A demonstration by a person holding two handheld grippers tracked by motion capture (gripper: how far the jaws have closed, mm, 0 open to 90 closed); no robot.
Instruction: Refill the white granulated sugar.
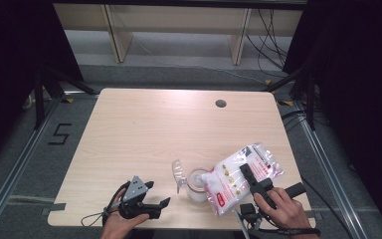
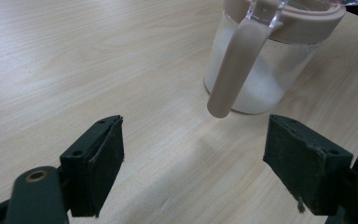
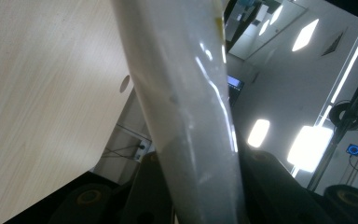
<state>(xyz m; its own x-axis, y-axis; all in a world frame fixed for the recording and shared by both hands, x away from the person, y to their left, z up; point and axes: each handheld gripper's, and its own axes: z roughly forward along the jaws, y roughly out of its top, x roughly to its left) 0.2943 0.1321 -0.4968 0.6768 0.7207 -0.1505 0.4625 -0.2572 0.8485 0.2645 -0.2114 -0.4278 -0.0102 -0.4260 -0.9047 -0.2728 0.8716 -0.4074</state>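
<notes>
A clear jar (image 1: 197,181) with a pinkish rim and handle stands near the table's front edge and holds white powder. Its clear lid flap (image 1: 179,173) is tipped open to the left. My right gripper (image 1: 246,174) is shut on a plastic bag (image 1: 226,185) of white grains with red print, held tilted with its lower end over the jar. In the right gripper view the bag (image 3: 186,102) fills the gap between the jaws. My left gripper (image 1: 157,194) rests open at the front left. Its jaws (image 2: 193,144) face the jar (image 2: 261,79) with nothing between them.
The wooden table (image 1: 144,129) has a round cable hole (image 1: 221,103) at the back right. Dark stands and cables surround the table on the floor. A person's hands come in at the front edge.
</notes>
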